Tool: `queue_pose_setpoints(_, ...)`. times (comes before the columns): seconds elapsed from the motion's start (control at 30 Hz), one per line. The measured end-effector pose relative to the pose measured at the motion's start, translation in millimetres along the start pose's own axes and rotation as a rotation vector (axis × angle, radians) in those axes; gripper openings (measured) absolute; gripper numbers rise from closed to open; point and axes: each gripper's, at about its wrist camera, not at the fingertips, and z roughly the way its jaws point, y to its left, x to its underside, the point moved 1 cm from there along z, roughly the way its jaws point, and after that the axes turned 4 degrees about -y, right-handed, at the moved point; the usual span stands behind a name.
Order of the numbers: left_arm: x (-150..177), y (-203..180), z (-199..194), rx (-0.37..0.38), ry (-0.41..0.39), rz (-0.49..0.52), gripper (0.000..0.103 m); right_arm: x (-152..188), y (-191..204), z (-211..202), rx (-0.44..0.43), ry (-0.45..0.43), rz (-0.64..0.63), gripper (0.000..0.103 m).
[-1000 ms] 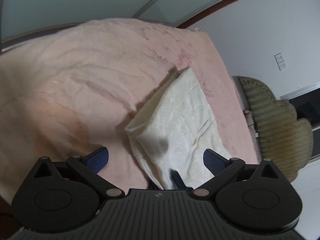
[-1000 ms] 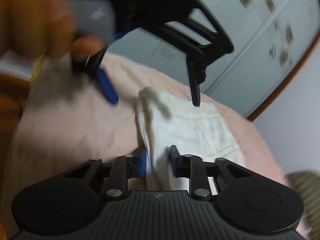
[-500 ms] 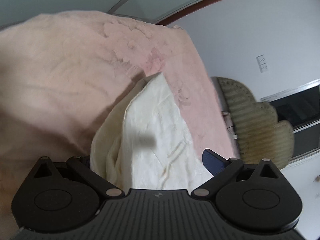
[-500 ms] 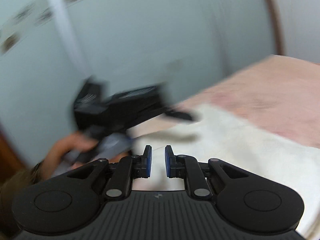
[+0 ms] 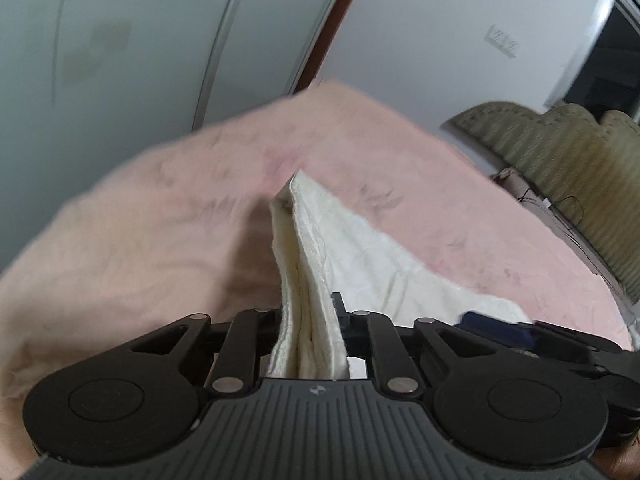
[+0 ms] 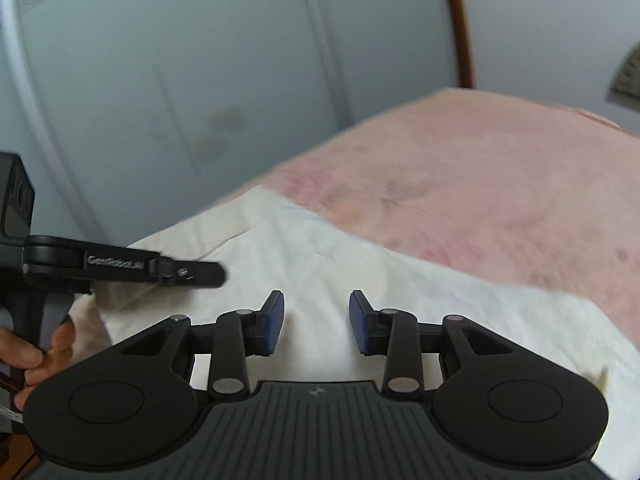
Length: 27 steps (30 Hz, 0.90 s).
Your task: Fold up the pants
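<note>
Closing left gripper (image 5: 310,320) apparently pinches cream pants (image 5: 316,248)

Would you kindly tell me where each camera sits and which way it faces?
Left wrist: on the left gripper, looking along its closing fingers, clamped on a raised fold of cream pants.
Right wrist: on the right gripper, jaws opening, empty, above the pants; a hand holds the other gripper.
Shared: pants, pink blanket.

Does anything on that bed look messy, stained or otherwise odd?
Yes: the pink blanket has darker reddish blotches and dark specks near the cream pants. The pants look creased, with one bunched edge pinched in the left gripper.
</note>
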Motion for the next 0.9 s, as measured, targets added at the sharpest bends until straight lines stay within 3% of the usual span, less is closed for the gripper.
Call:
queue_pose_setpoints(0.2, 0.4, -74.2, -44.3, 0.074, -0.129, 0.141, 0.014, -16.3, 22.8, -23.0, -0.047, -0.113, -0.145, 0.035)
queue_pose_setpoints(0.37, 13.7, -141.7, -69.8, 0.122, -0.199, 0.233, 0.015, -14.4, 14.0, -75.6, 0.003, -0.226, -0.201, 0.035)
queue_pose_setpoints(0.5, 30.0, -191.7, -74.2, 0.203, -0.189, 0.276, 0.017, 0.4, -18.3, -124.9, 0.036, -0.296, -0.141, 0.035)
queue_pose_setpoints(0.67, 62.4, -262.1, -70.0, 0.314, -0.149, 0.363, 0.028, 30.6, -65.0, -188.3, 0.103, -0.350, -0.012, 0.036)
queue_pose_setpoints(0.9, 124.9, -340.4, -35.0, 0.396, -0.046, 0.478, 0.034, 80.7, -119.8, -234.0, 0.254, -0.315, 0.109, 0.036)
